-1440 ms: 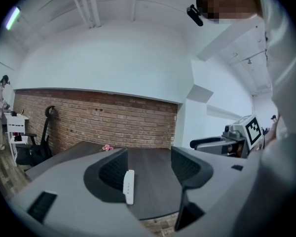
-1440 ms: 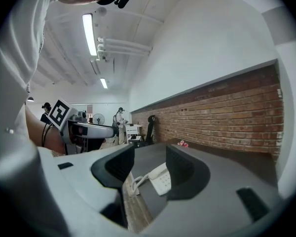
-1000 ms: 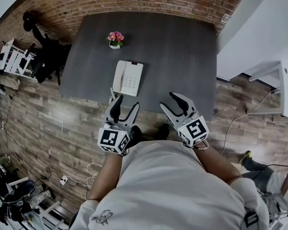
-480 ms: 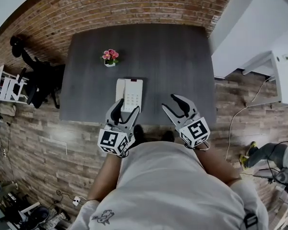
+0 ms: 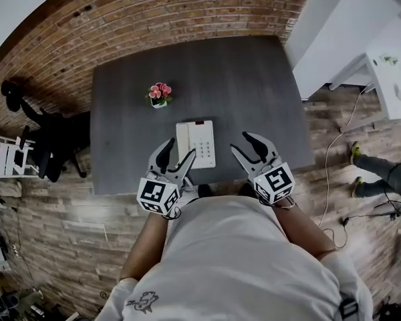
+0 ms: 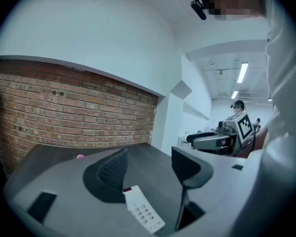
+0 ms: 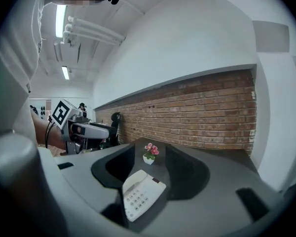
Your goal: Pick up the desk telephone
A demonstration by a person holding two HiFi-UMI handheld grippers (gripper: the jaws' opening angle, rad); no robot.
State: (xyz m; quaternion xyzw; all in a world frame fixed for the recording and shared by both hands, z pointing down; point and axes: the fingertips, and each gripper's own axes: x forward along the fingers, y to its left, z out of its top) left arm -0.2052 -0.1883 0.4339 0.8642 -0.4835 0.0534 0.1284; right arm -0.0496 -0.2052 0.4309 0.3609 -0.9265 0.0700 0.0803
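A white desk telephone (image 5: 196, 144) lies flat on the dark grey table (image 5: 247, 92), near its front edge, handset on the left side. My left gripper (image 5: 176, 151) hangs open just left of the phone's near end, nothing between its jaws. My right gripper (image 5: 246, 144) is open to the right of the phone, a short gap away. The left gripper view has the telephone (image 6: 143, 209) low between the jaws of the left gripper (image 6: 149, 166), ahead of them. Through the right gripper (image 7: 147, 168), the telephone (image 7: 139, 192) lies on the table ahead, the handset toward the left jaw.
A small white pot of pink flowers (image 5: 160, 93) stands on the table behind the phone. A brick wall (image 5: 160, 12) backs the table. A dark chair (image 5: 50, 142) stands at the left, white furniture (image 5: 387, 72) at the right, and cables (image 5: 334, 179) trail over the wooden floor.
Both grippers have come forward to the table's front edge. They now flank the telephone, which earlier lay well ahead of them. Both stay open.
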